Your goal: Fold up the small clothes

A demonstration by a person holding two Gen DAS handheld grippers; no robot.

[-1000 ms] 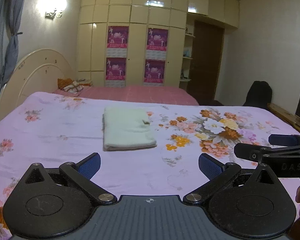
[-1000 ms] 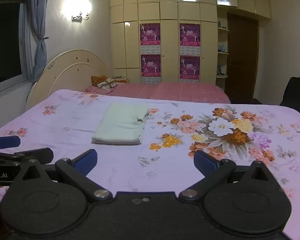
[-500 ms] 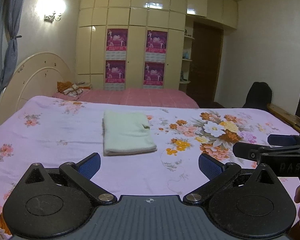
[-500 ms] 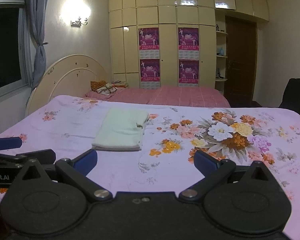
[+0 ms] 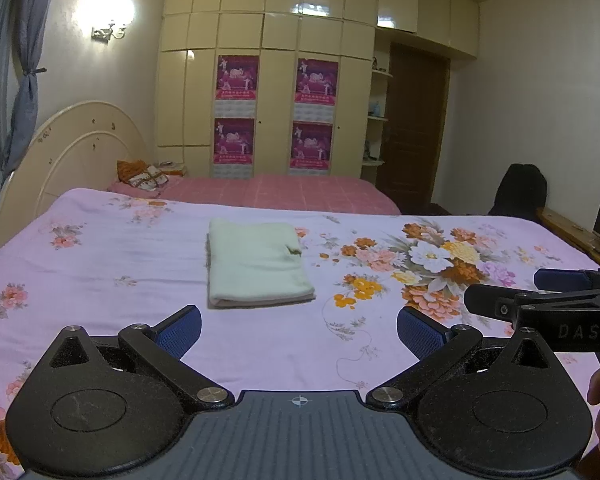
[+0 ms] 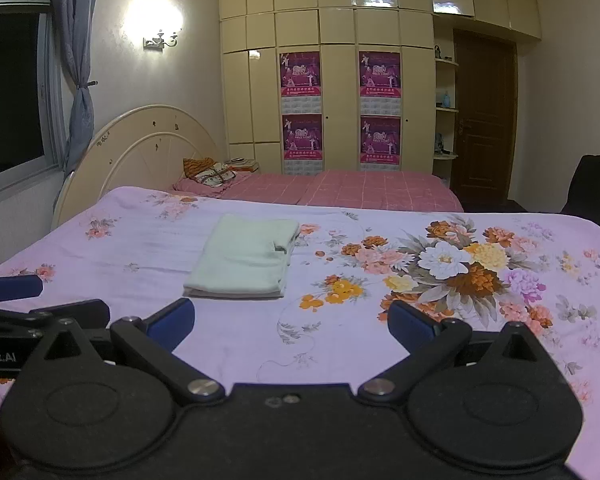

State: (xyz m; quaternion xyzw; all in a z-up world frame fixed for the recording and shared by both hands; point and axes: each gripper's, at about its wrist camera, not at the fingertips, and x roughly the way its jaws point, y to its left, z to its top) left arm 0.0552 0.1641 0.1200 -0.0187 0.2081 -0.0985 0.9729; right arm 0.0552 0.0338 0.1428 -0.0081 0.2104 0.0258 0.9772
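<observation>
We hold our left gripper (image 5: 299,330) and right gripper (image 6: 291,322) side by side above the near part of the bed with its lilac flowered sheet (image 5: 100,272), both with blue-padded fingers (image 5: 179,326) spread wide and nothing between them. The pale green cloth, folded into a flat rectangle (image 5: 256,262), lies ahead of both grippers on the sheet, apart from them.

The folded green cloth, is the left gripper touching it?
Apart. The left wrist view shows bare bedsheet between the open left gripper and the folded green cloth.
</observation>
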